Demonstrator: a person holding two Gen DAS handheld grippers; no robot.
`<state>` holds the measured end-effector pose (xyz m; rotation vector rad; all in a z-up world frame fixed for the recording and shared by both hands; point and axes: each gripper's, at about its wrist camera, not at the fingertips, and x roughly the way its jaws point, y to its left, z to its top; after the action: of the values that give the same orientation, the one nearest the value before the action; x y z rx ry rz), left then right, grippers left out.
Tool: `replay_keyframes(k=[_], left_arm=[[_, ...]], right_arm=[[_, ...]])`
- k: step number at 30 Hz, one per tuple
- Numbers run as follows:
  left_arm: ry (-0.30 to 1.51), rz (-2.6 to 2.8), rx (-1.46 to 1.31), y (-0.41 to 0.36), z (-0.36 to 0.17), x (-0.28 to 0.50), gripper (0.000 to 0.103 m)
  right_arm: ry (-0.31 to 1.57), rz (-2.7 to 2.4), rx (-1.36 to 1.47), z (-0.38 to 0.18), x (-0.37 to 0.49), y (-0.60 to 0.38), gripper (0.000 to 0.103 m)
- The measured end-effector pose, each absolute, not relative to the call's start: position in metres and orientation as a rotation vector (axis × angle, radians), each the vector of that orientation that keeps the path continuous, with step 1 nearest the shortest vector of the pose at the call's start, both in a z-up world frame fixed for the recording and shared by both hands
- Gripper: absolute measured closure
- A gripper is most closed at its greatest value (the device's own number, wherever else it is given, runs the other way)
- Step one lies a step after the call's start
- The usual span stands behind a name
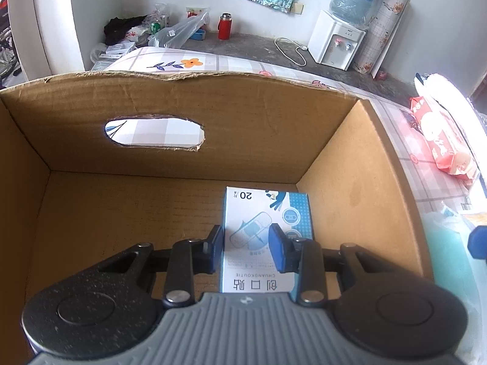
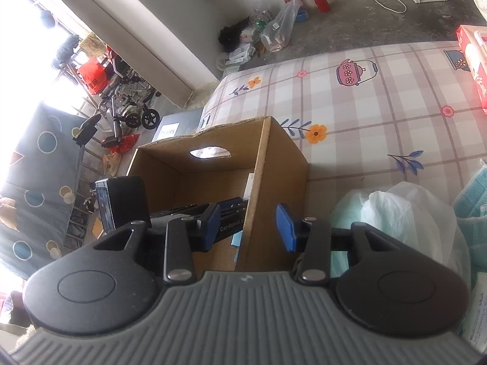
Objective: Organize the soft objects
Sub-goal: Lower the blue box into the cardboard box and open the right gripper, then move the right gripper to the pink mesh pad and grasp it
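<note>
**Operator:** Since the left tool (image 1: 246,251) sits low inside the cardboard box (image 1: 328,188), I judge I'm at the placing step. The bandage carton (image 1: 266,213) lies flat on the box floor by the right wall; whether the blue pads pinch it or merely straddle it, I cannot tell.

**Colleague:** And the right tool (image 2: 248,223)?

**Operator:** It hangs part-open with nothing in it, astride the box's near wall. Just beside it lies a thin, crinkly plastic bag (image 2: 401,210) on the checked, flower-printed bedsheet (image 2: 365,115).

**Colleague:** Next?

**Operator:** Probably free the carton, lift clear of the corrugated walls, then reach for the bag. Its limp film will slump, so a gathered fold seems the safest hold.
</note>
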<state>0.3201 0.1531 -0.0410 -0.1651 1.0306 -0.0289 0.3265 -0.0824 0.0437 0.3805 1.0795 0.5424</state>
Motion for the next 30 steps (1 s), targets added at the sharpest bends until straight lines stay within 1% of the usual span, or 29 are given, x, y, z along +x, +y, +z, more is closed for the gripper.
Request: replay_keyframes(k=[4, 6, 7, 8, 12, 15, 20, 28, 29, 30], left_arm=[[1.032, -0.018, -0.162, 0.155, -0.04, 0.323, 0.07], [1.043, -0.023, -0.169, 0.159, -0.034, 0.32, 0.068], [1.041, -0.036, -0.174, 0.165, -0.029, 0.314, 0.064], [1.049, -0.046, -0.158, 0.167, -0.025, 0.309, 0.062], [1.092, -0.103, -0.029, 0.172, -0.011, 0.284, 0.061], [1.147, -0.136, 0.004, 0.173, -0.018, 0.271, 0.061], [1.191, -0.098, 0.003, 0.166, -0.042, 0.276, 0.061], [1.178, -0.067, -0.02, 0.154, -0.052, 0.289, 0.061], [1.178, -0.066, -0.017, 0.153, -0.051, 0.289, 0.061], [1.176, -0.066, -0.011, 0.152, -0.05, 0.287, 0.058]], right_arm=[[1.084, 0.528, 0.382, 0.04, 0.326, -0.088, 0.062], [1.087, 0.524, 0.389, 0.039, 0.325, -0.092, 0.062], [1.086, 0.525, 0.393, 0.04, 0.324, -0.093, 0.062], [1.083, 0.527, 0.395, 0.04, 0.324, -0.095, 0.062], [1.072, 0.542, 0.401, 0.043, 0.318, -0.104, 0.061], [1.081, 0.547, 0.399, 0.04, 0.316, -0.109, 0.061], [1.099, 0.533, 0.409, 0.03, 0.31, -0.113, 0.061], [1.097, 0.507, 0.418, 0.028, 0.292, -0.128, 0.061], [1.096, 0.503, 0.416, 0.028, 0.291, -0.13, 0.061], [1.095, 0.499, 0.411, 0.028, 0.29, -0.133, 0.061]])
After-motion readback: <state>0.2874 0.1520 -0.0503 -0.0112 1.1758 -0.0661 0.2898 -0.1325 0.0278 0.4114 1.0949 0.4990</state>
